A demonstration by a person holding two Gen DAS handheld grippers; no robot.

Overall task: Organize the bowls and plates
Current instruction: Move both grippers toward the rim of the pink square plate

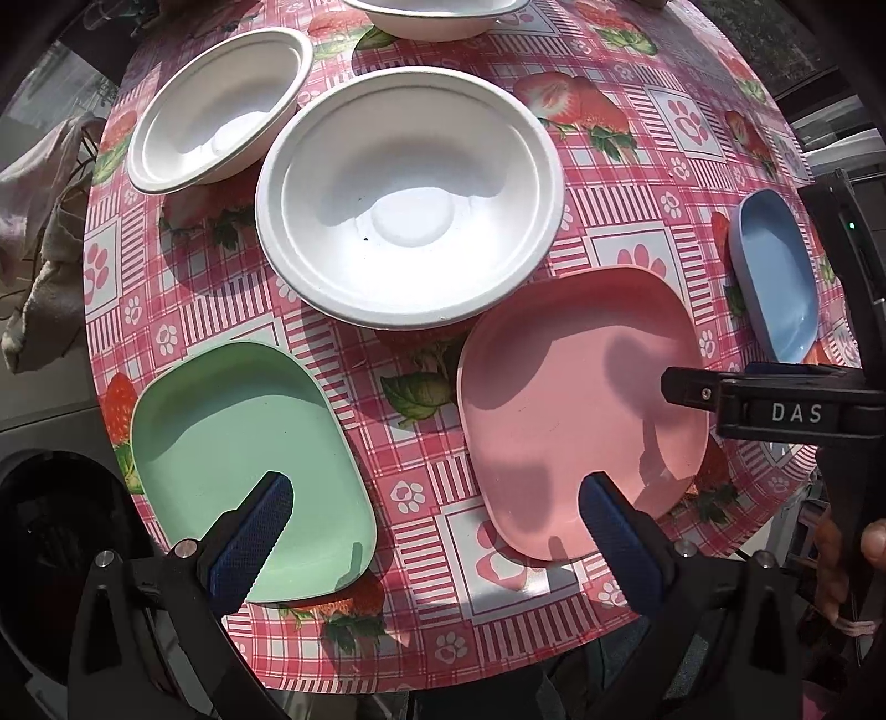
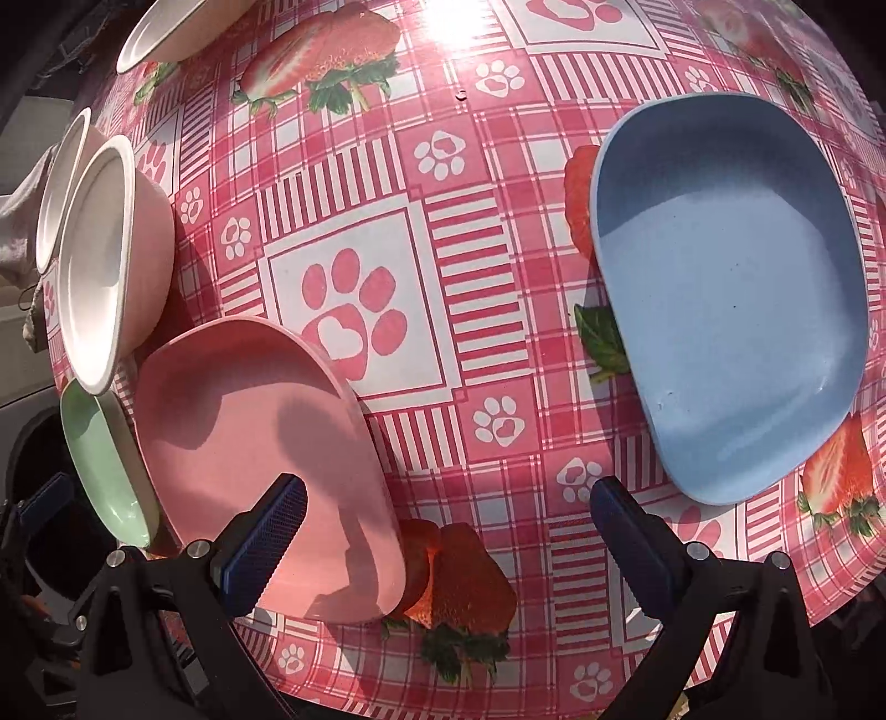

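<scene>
On the round table with a pink strawberry cloth (image 1: 410,365) lie a green plate (image 1: 238,415), a pink plate (image 1: 576,399) and a blue plate (image 1: 775,271). Three white paper bowls stand behind: a large one (image 1: 410,194), one at the left (image 1: 221,105), one at the far edge (image 1: 437,16). My left gripper (image 1: 437,504) is open and empty above the near edge, between the green and pink plates. My right gripper (image 2: 448,509) is open and empty between the pink plate (image 2: 260,432) and the blue plate (image 2: 725,288); it shows at the right in the left wrist view (image 1: 775,410).
A crumpled cloth (image 1: 44,232) hangs beyond the table's left edge. In the right wrist view the white bowls (image 2: 105,260) and the green plate (image 2: 99,465) crowd the left side. The table's near edge (image 2: 443,687) runs just under my fingers.
</scene>
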